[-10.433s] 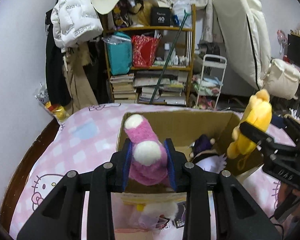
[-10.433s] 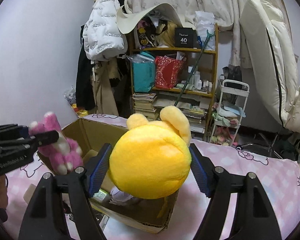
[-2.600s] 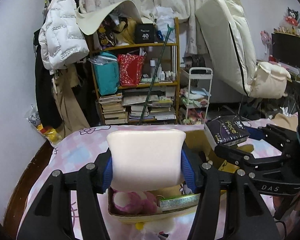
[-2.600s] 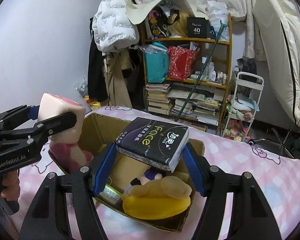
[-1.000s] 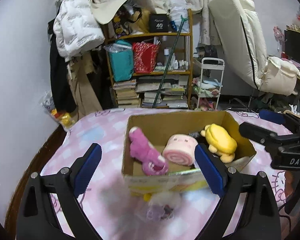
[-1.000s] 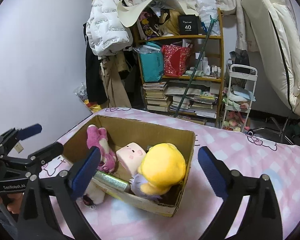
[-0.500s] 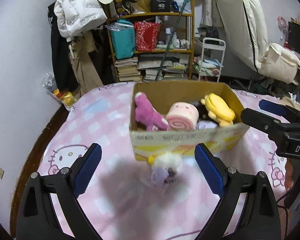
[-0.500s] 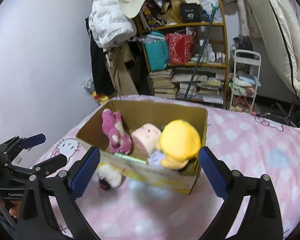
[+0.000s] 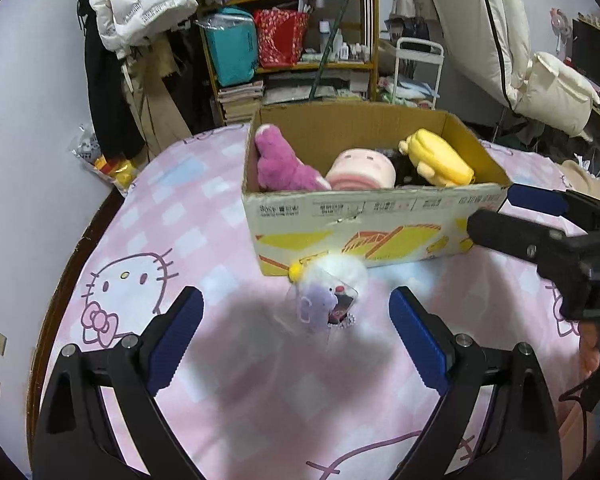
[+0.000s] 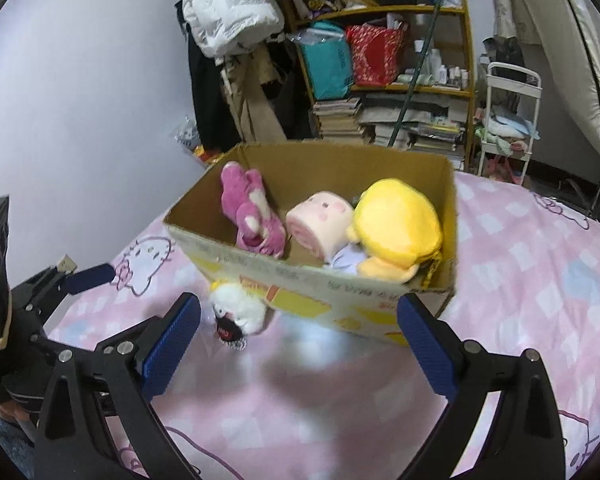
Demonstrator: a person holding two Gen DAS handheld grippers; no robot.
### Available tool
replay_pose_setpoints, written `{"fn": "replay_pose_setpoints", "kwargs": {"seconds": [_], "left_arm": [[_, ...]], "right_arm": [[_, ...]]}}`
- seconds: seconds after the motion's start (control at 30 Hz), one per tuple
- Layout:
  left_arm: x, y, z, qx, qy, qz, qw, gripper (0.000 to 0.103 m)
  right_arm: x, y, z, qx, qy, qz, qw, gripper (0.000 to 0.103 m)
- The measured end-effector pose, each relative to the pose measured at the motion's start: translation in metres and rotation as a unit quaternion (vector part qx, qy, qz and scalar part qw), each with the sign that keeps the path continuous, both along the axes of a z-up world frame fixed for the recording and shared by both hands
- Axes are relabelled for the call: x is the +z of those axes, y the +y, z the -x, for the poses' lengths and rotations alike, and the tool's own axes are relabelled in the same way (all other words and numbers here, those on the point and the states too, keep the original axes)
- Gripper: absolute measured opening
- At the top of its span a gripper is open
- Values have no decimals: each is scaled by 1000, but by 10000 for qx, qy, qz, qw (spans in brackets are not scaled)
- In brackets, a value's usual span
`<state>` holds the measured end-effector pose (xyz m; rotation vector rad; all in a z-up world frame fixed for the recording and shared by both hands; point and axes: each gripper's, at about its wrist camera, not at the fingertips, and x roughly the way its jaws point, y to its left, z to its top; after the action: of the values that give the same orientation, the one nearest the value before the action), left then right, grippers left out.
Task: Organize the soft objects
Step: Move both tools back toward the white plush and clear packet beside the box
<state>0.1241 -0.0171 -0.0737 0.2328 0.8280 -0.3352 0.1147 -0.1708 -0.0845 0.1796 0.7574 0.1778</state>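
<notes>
A: The cardboard box (image 9: 364, 224) sits on the bed (image 9: 204, 200) in the upper middle of both views. Inside it lie the pink plush (image 9: 276, 164), the rolled pink cushion (image 9: 360, 168) and the yellow plush (image 9: 436, 156). One piece is outside: a small white fluffy toy (image 9: 332, 280), lying on the sheet and touching the box's front wall, at centre frame in the left wrist view.

B: And the fingers?

A: The left gripper (image 9: 296, 336) has its fingers spread wide with nothing between them, and the white toy lies just ahead of the gap. The right gripper (image 10: 296, 336) is equally wide and empty. In its view the box front fills the middle and the white toy (image 10: 240, 308) sits at lower left of centre, nearer the left finger (image 10: 168, 340).

B: So what might go wrong?

A: The toy looks like the only item left to put away, and it is pressed against the cardboard. A finger coming in from the front could strike the box wall and shove the box back across the soft bedding instead of closing on the toy. There also seems to be a clear plastic sleeve or tag over a purple part of it; fingers closing on that alone could slip, and the toy would drop.

B: Anything between the two tools?

A: The right gripper already reaches into the right edge of the left view (image 9: 540, 232), near the box corner. If both went for the same toy they could collide.
</notes>
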Motion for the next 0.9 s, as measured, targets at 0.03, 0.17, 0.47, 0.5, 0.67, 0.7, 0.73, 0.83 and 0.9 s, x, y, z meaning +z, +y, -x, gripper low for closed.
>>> {"fn": "replay_pose_setpoints", "kwargs": {"seconds": [0.03,0.17,0.47,0.5,0.67,0.7,0.73,0.83,0.9], "left_arm": [[-3,-1,-2,-22,38,-14,10000,93],[-13,-6,-7,-79,148,-68,9998,93],[-37,-16,-19,-153,392,-261,9988,93],[-40,-17,-21,-139,424,-292,9986,93],[-54,-19,-31,-61,525,-371,9979,93],[-56,-20,-33,-42,547,-376,9978,93],[-59,-20,-35,-12,572,-374,9977,93],[-64,-17,-40,112,560,-351,9978,93],[-67,-14,-42,186,514,-368,9978,93]], "right_arm": [[-3,2,-1,22,45,25,10000,103],[-14,6,-7,86,214,34,9997,103],[-27,9,-13,104,386,-7,9992,103],[-28,9,-14,100,413,-21,9991,103],[-38,12,-24,160,528,-55,9985,103],[-40,13,-26,169,543,-48,9984,103],[-42,14,-28,177,563,-51,9982,103],[-47,18,-31,232,625,-96,9977,103],[-50,19,-33,253,645,-106,9975,103]]}}
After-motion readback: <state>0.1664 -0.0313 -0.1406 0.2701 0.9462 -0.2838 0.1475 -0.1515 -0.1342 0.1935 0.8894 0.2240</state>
